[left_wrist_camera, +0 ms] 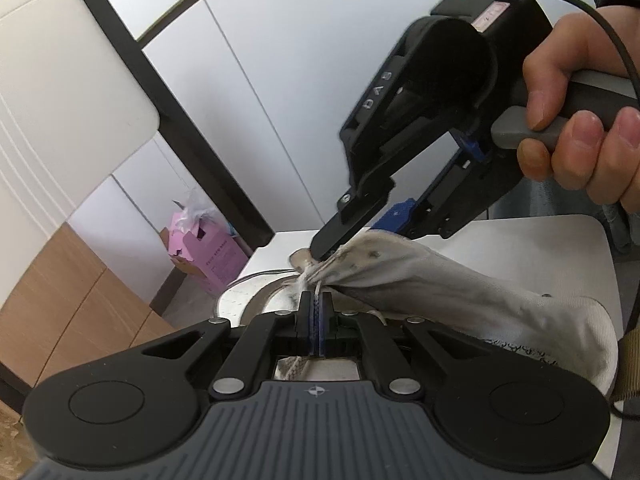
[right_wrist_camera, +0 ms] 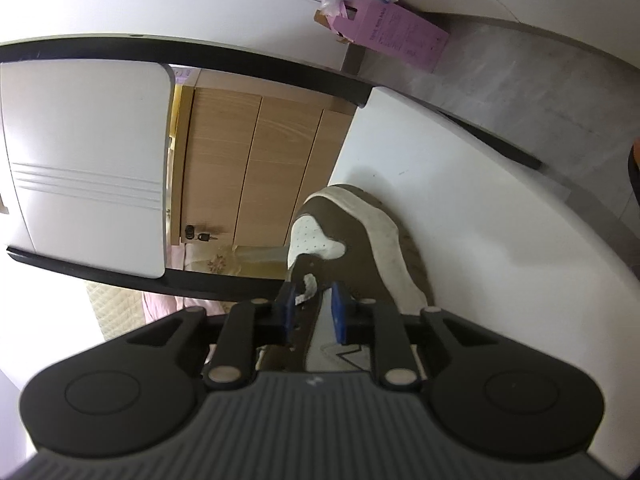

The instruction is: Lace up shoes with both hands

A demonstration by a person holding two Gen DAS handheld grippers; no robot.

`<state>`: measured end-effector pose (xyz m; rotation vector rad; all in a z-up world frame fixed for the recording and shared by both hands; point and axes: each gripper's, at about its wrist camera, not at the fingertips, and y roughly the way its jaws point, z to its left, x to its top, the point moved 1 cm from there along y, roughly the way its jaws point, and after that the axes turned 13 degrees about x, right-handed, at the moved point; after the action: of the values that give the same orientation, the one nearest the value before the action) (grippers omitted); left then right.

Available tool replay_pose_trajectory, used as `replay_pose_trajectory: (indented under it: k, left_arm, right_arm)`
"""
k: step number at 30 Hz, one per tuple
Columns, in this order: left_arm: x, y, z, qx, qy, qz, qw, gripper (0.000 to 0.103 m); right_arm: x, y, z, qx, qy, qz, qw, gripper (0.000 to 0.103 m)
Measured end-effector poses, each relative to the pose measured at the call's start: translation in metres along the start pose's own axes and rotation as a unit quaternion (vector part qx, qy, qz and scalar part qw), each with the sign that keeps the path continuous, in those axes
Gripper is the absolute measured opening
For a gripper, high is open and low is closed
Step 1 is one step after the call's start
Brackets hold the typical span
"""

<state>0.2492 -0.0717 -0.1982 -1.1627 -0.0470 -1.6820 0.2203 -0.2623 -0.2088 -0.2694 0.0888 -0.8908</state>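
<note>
A worn white and olive-brown sneaker (right_wrist_camera: 360, 240) lies on its side on a white counter (right_wrist_camera: 500, 220). Left gripper (left_wrist_camera: 316, 312), fingers shut tight on a white woven lace (left_wrist_camera: 318, 296) coming from the shoe's eyelets. Right gripper (right_wrist_camera: 314, 308), fingers approx. part-open, straddling the shoe's upper w/ a frayed lace end between; held by a hand (left_wrist_camera: 580, 120).

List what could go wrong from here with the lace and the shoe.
1. The left gripper is shut on only a thin lace; a hard tug could slip it out of the pads.
2. The right gripper straddles the upper of the shoe near the eyelets; whether its pads press is unclear, so the shoe could shift.
3. The two grippers work very close together, so their fingers might collide.
</note>
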Motion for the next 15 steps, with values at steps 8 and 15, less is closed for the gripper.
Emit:
replay_pose_trajectory:
  k: [8, 15]
  left_arm:
    - [-0.0009, 0.0038, 0.0003, 0.002, -0.011, -0.007, 0.9999, 0.003]
    - [-0.0014, 0.0045, 0.001, 0.006, -0.017, -0.016, 0.9997, 0.003]
  right_arm:
    - [0.0001, -0.0022, -0.0027, 0.0, 0.005, -0.016, 1.0, 0.021]
    - [0.0046, 0.0039, 0.0039, -0.006, -0.03, 0.01, 0.999, 0.021]
